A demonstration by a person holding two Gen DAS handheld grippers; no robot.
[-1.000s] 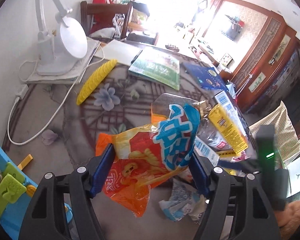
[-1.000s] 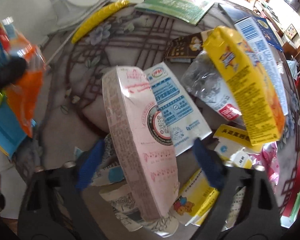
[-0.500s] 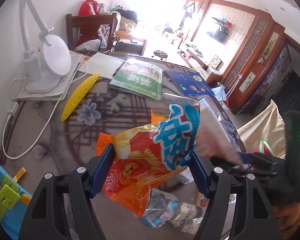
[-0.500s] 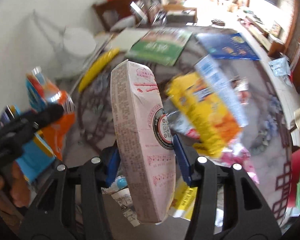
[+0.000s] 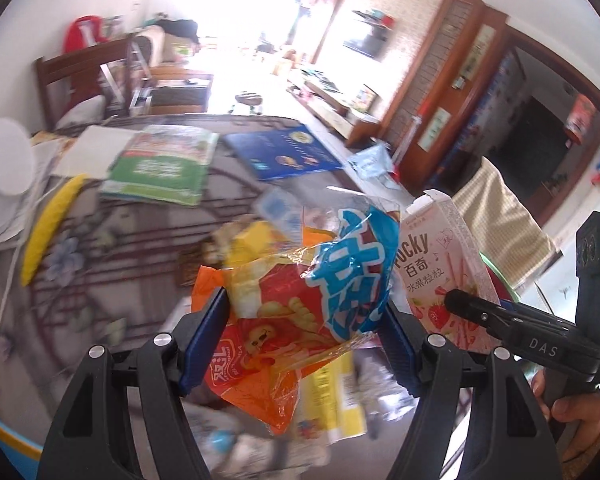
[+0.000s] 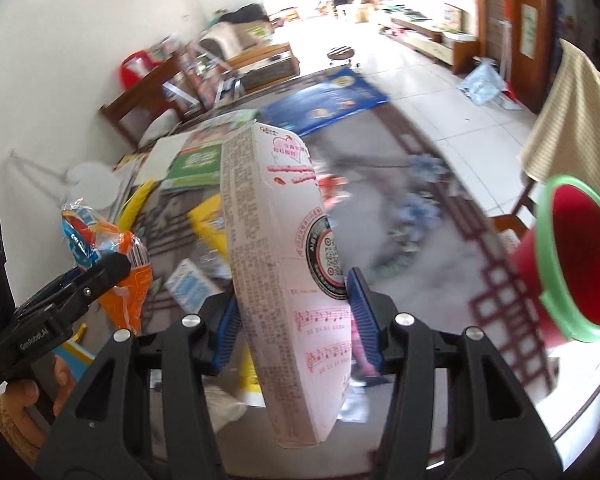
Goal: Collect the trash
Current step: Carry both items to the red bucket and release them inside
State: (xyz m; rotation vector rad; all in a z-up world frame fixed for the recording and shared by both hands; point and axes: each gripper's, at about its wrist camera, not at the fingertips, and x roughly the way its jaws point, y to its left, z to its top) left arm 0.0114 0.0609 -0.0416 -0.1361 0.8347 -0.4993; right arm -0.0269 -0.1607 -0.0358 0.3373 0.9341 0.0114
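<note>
Left gripper [image 5: 306,334] clamped on a crumpled orange snack bag [image 5: 288,320] with blue lettering; both blue pads press its sides, and the bag is lifted clear of the table [image 5: 140,280]. Right gripper [image 6: 292,314] clamped on a pink Pocky box [image 6: 284,264], pads on its two broad faces, the box standing on end and tilted, open flap at the top, also off the table. In the left wrist view the Pocky box sits just beside the snack bag on its right, with the right gripper's black finger across its lower part and a hand [image 5: 576,416] on the handle below. In the right wrist view the left gripper with the bag shows at the left edge of the picture. More trash lies on the table below the two grippers: a yellow box [image 5: 332,396], a small blue-and-white carton [image 6: 190,282] and other wrappers, too blurred to name. Toward the far edge of the table: a green booklet [image 5: 160,168], a blue booklet [image 5: 284,156], white paper, and a yellow strip [image 5: 50,224] near the left edge. A red bin with a green rim [image 6: 572,256] sits off the table's right edge, mouth tipped toward the camera.
</note>
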